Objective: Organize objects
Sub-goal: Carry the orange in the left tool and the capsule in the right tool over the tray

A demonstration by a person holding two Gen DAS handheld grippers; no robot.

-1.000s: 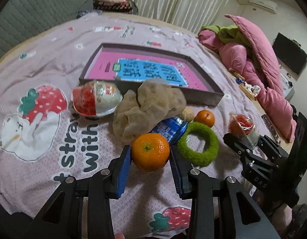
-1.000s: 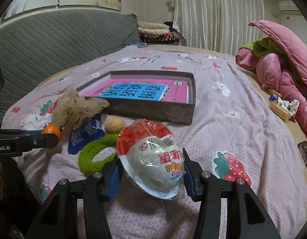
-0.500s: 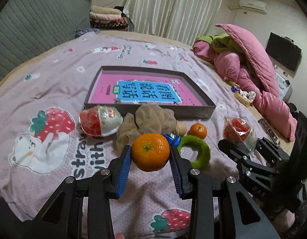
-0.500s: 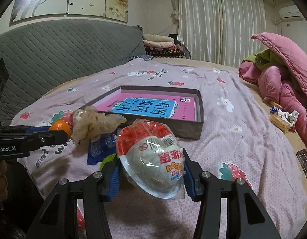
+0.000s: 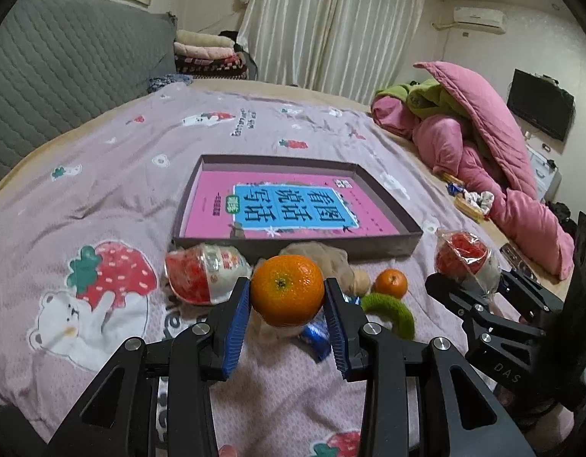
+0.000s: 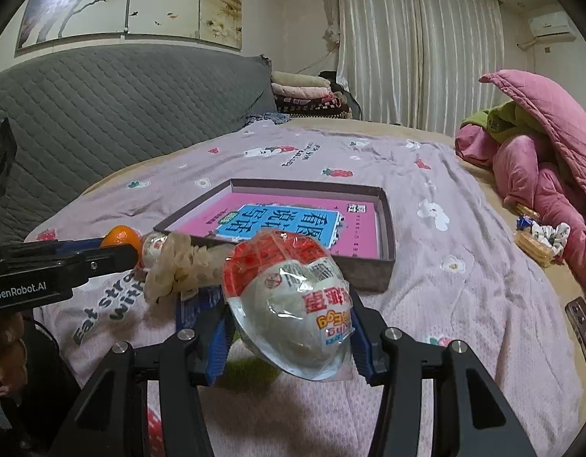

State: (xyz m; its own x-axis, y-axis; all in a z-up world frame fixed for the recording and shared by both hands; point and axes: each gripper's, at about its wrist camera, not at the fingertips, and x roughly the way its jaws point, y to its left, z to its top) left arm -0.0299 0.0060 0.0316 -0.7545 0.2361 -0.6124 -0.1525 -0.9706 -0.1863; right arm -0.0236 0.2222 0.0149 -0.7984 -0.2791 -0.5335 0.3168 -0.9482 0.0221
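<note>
— What are you holding right now?

— With my left gripper [image 5: 287, 297] I'm clamping the big orange [image 5: 287, 295] between the blue pads, lifted clear of the bed [image 5: 102, 175]. With my right gripper [image 6: 289, 327] I'm gripping a wrapped toy egg [image 6: 289, 304], red on top and white below, its plastic wrapper bulging out past the fingers [image 6: 218, 342].

— So which step is this?

— I'm judging it as the carry: both pieces are picked and I'm hovering them in front of the shallow box [image 5: 376, 251], the one with the pink and blue book [image 5: 289, 209] lying flat inside. The box seems the likely place for everything.

— What is left on the bed?

— A second wrapped egg [image 5: 201, 274], a crumpled beige scrunchie [image 5: 323, 257], a small orange [image 5: 391, 282], a green fuzzy ring [image 5: 392, 310], a blue wrapper [image 5: 317, 337] and a walnut-like thing [image 5: 359, 282], all bunched just beside the box's near wall.

— And your next move?

— I'm thinking of going forward over that near wall, then lowering each piece onto the book before easing the fingers apart. The orange is round, so I'm expecting it to roll if I let go from too high. The egg's slippery film may cling to a pad, so a slow release suits it.
</note>
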